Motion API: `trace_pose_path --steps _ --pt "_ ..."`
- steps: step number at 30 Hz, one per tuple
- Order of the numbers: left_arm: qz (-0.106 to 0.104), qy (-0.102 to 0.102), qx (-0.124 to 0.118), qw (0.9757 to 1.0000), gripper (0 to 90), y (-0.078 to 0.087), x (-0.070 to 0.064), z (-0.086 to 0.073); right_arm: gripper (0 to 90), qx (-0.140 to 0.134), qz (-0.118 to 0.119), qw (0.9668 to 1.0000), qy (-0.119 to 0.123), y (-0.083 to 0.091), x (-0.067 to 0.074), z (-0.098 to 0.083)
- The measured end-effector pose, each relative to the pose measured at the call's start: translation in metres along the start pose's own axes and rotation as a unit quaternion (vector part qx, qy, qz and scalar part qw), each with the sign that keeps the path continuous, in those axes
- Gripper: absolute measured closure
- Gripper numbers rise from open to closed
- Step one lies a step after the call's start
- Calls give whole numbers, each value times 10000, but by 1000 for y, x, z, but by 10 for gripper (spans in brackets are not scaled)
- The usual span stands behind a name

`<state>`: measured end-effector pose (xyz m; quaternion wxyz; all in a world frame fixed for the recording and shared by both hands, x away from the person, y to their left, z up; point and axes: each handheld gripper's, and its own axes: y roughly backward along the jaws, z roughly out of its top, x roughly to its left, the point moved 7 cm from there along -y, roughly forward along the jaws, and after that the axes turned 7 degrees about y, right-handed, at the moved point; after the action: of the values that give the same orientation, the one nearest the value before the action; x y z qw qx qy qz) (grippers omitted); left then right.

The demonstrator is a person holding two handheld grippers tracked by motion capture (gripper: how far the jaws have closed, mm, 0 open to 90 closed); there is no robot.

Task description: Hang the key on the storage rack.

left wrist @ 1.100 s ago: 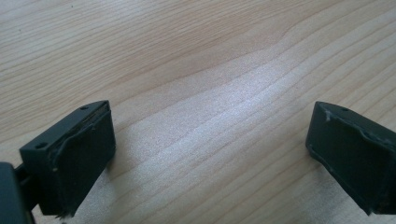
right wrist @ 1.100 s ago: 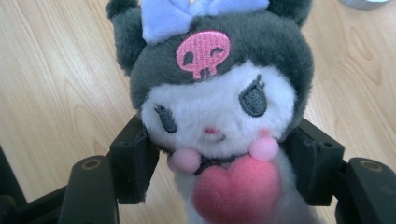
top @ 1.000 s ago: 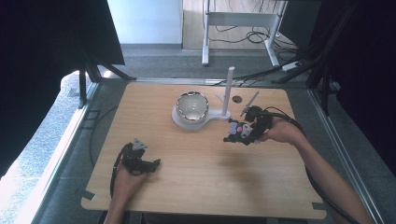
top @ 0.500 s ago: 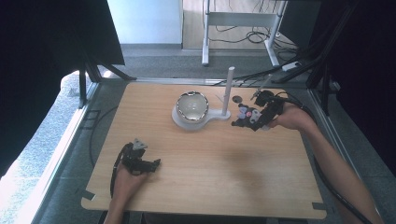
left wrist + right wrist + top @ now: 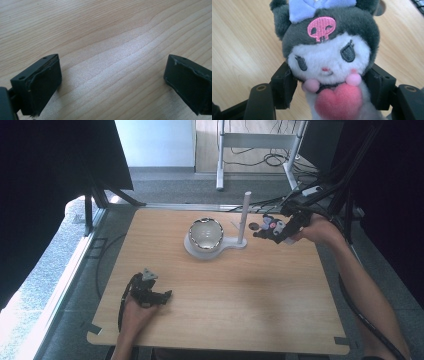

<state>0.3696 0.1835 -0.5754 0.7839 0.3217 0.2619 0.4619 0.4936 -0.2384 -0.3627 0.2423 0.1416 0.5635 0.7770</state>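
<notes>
High view: wooden table (image 5: 225, 320) w/ white stand (image 5: 212, 245) near far-centre, metal bowl (image 5: 205, 232) seated in its round base, white post (image 5: 244, 217) upright at stand's right end. Right gripper (image 5: 265, 231) held above table at far right, just right of post, gripped by right hand (image 5: 312, 227) w/ forearm running in from bottom right. Plush toy (image 5: 272, 226) clamped in its jaws, dark head w/ pink mark facing camera, clear of tabletop, near post but apart from it. Small dark round mark (image 5: 253, 226) on table beside toy. Left gripper (image 5: 150, 292) low at near left, on or just over wood, held by left hand (image 5: 135, 307), well apart from stand and toy; grey 3-cornered plate (image 5: 148, 274) on top. Left gripper view: 2 black jaws spread wide, nothing between, bare wood grain (image 5: 112, 50) beyond; pads worn at edges. Right gripper view: plush toy (image 5: 329, 57) close up, white face, dark grey hood, pink skull patch on forehead, pale blue bow on top, 2 pink pom-poms under chin, pink heart on chest. Jaws pressed in on both sides at neck level, squeezing toy tight; head upright, facing lens. Table wood behind, toy lifted off it.
</notes>
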Motion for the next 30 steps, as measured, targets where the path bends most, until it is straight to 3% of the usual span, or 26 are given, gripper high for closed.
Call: trace_pose_path --steps 13,30 --pt "-2 -26 19 10000 14 0 0 0 335 -237 -203 9991 -278 18 -28 22" --pt "-17 -4 18 10000 15 0 0 0 335 -397 -330 9978 -423 13 -48 52"
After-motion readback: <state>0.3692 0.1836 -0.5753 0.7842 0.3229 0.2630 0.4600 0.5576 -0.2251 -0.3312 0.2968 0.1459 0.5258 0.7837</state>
